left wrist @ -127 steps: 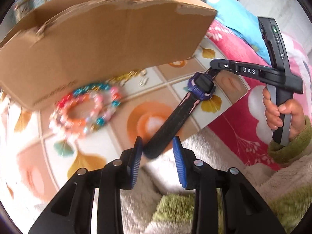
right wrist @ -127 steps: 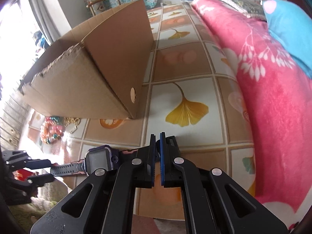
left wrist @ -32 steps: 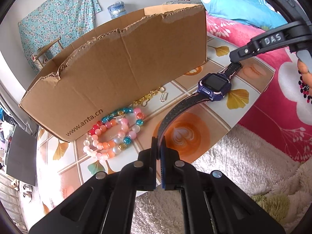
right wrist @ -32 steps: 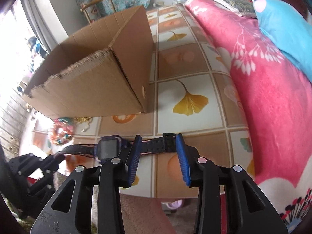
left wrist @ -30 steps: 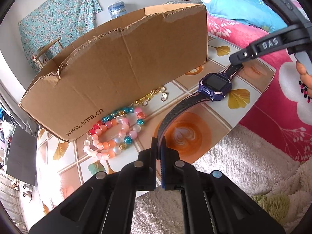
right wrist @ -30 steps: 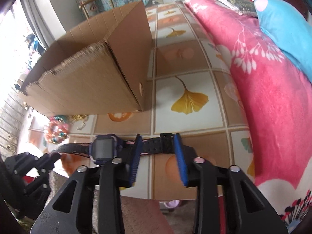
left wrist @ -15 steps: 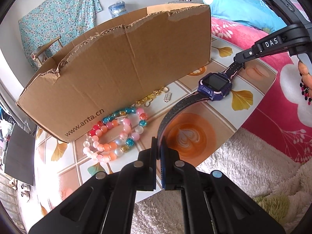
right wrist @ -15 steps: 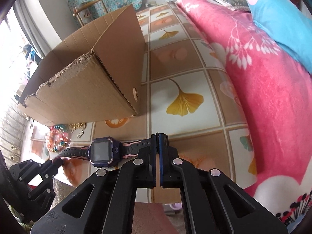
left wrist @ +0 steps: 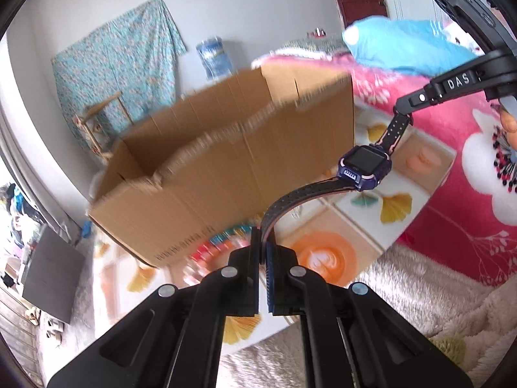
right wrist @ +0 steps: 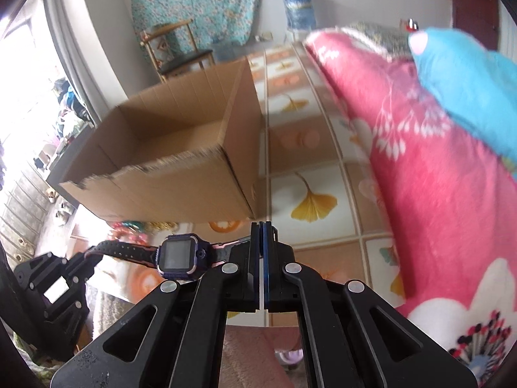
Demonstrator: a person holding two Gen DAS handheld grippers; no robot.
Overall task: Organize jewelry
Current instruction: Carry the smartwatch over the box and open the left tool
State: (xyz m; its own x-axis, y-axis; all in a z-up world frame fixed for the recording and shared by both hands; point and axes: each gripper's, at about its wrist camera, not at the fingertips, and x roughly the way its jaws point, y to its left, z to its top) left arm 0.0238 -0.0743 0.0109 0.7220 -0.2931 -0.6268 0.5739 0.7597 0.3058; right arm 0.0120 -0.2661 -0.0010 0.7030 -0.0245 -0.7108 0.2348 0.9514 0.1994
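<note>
At the bottom centre of the left wrist view, the left gripper pinches one end of the watch strap, jaws nearly together. The watch arcs toward the upper right, where the right gripper clamps the other strap end. The cardboard box fills mid-frame, with blurred bead bracelets below it.

In the right wrist view, the right gripper at lower centre clamps the strap; the watch face sits lower left of centre, before the open box.

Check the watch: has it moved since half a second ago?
Yes. The watch, clamped at both strap ends by the left gripper and right gripper, has lifted off the mat toward the cardboard box rim.
</note>
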